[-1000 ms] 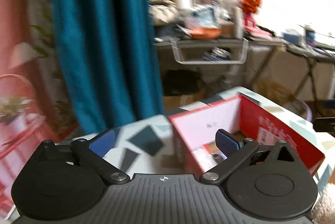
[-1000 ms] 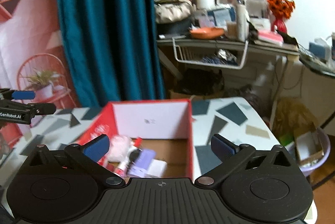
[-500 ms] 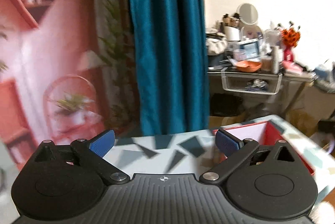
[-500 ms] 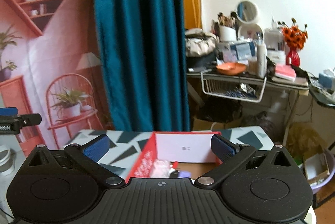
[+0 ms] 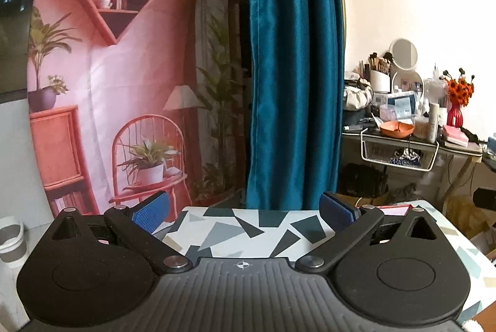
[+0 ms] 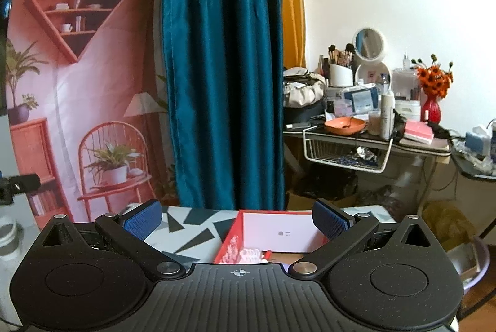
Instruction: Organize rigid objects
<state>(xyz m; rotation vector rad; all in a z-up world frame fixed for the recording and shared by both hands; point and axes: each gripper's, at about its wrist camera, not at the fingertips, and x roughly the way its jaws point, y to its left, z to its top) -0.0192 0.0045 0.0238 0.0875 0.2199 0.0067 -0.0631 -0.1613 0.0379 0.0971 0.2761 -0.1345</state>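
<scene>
A red cardboard box [image 6: 229, 242] with a white inner wall stands on the patterned table [image 6: 189, 236]; small items lie inside it, mostly hidden behind the gripper body. My right gripper [image 6: 237, 219] is open and empty, raised above the box's near side. My left gripper [image 5: 245, 212] is open and empty, held above the table [image 5: 248, 226]. Only a sliver of the box [image 5: 396, 209] shows past its right finger in the left wrist view.
A teal curtain [image 6: 223, 68] and a pink printed backdrop [image 6: 93, 90] hang behind the table. A cluttered side desk [image 6: 365, 133] with a wire basket stands at the right. A white bucket [image 5: 11, 239] sits on the floor at the left.
Both grippers have lifted and tilted up away from the box, so the table and box have sunk low in both views. The left view has swung left. Both stayed open.
</scene>
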